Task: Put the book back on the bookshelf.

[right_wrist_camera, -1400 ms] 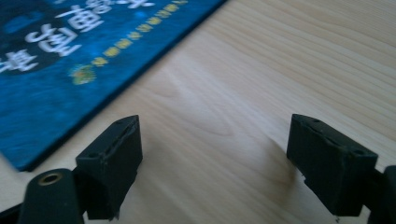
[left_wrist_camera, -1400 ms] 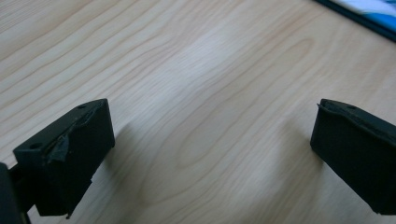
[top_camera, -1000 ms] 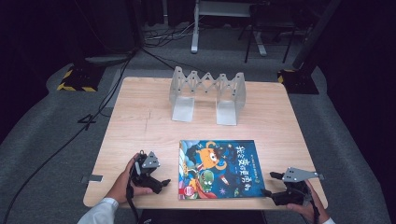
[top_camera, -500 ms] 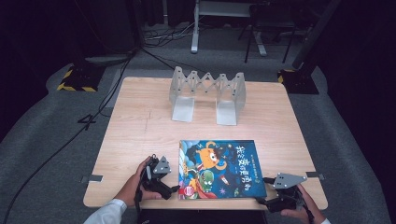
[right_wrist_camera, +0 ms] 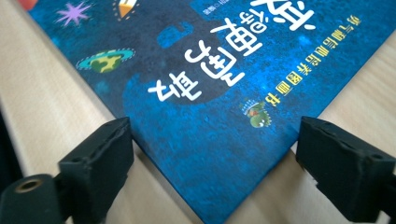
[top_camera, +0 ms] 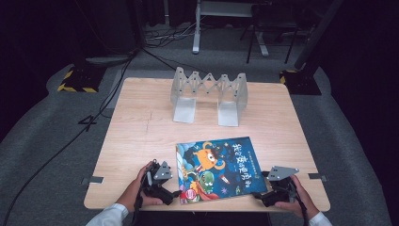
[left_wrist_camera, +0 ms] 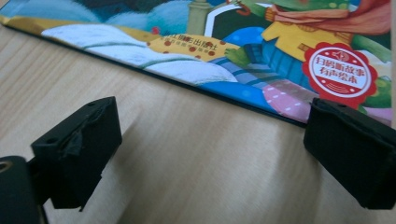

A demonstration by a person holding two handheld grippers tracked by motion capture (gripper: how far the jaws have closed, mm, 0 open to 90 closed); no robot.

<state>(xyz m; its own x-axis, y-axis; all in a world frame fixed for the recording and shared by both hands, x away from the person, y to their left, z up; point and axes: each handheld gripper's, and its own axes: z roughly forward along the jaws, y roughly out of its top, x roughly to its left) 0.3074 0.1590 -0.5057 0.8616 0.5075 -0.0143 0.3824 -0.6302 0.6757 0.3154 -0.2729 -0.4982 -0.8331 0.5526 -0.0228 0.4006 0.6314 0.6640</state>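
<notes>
the left claw (top_camera: 173,192) lies low on the table (top_camera: 141,136), jaws spread after just closing a little, bare wood between them; the picture book (left_wrist_camera: 261,51) lies flat just ahead of it, one jaw at its edge. the right claw (right_wrist_camera: 210,158), jaws just opened wide, straddles the book's near corner without pinching it. farther off stands a grey folding book stand (top_camera: 209,94).

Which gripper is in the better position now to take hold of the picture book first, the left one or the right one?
Probably the right. The right gripper has its open jaws on both sides of the picture book corner. The left gripper is also open, but mostly bare table lies between its jaws.
</notes>
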